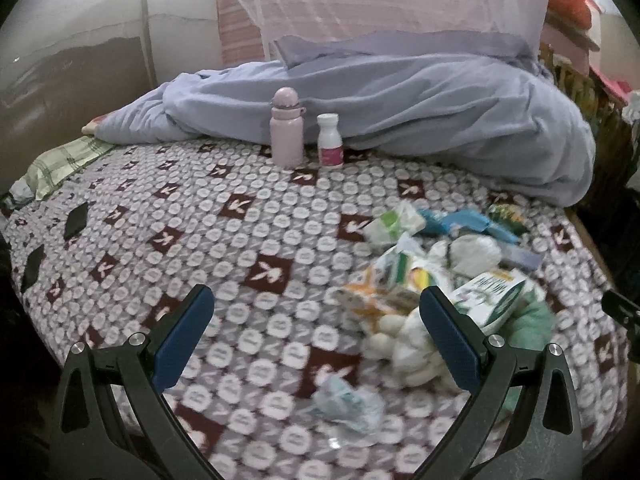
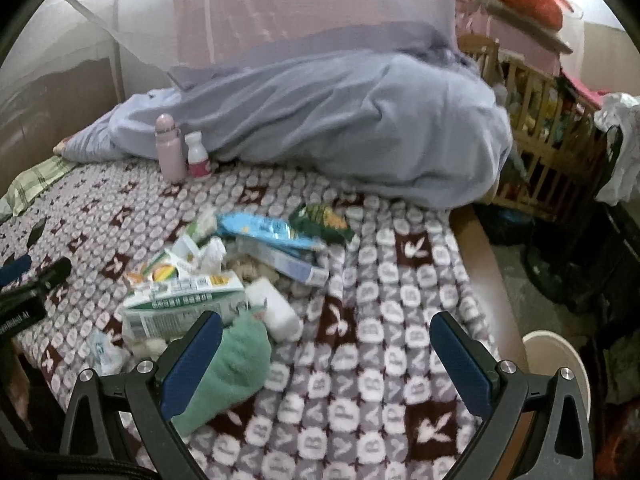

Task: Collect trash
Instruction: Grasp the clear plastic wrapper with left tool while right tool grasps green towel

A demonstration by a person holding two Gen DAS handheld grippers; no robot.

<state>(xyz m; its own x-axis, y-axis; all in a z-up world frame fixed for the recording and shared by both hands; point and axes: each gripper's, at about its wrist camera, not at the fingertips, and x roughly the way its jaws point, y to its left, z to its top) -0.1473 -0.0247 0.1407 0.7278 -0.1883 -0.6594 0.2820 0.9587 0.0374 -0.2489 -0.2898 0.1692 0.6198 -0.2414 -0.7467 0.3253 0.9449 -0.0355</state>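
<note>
**Both grippers wide, trash pile on bed not yet picked**

Far left of the bed (image 1: pixel 120 216): a green plaid pillow (image 1: pixel 60 164) at the edge. Further right, at the back, a pink bottle (image 1: pixel 285 132) and a small white bottle (image 1: pixel 330 140) w/ a pink label stand upright, just beside each other, against the bunched blue blanket (image 1: pixel 440 120). Prob. parked there to stay clear of the rubbish; label text too small to read.

Left gripper (image 1: pixel 316 336) hovers wide, empty, above bare bedspread; a crumpled clear wrapper (image 1: pixel 348 400) lies low between its fingers, likely its nearest pick.

Right of that, the trash pile: a green-and-white carton (image 2: pixel 184 300), a blue packet (image 2: pixel 264 230), a dark green snack bag (image 2: pixel 320 220), a white roll (image 2: pixel 276 312) and a teal cloth (image 2: pixel 232 364), heaped touching, so one sweep area serves. Carton print blurred, unreadable. Bedspread repeats a rabbit-head logo w/ "PLAYBOY"-style letters.

Right gripper (image 2: pixel 326 360) also wide, holding nothing, its left finger over the teal cloth. Beyond the bed's right edge, a wooden crib (image 2: pixel 540 128).
</note>
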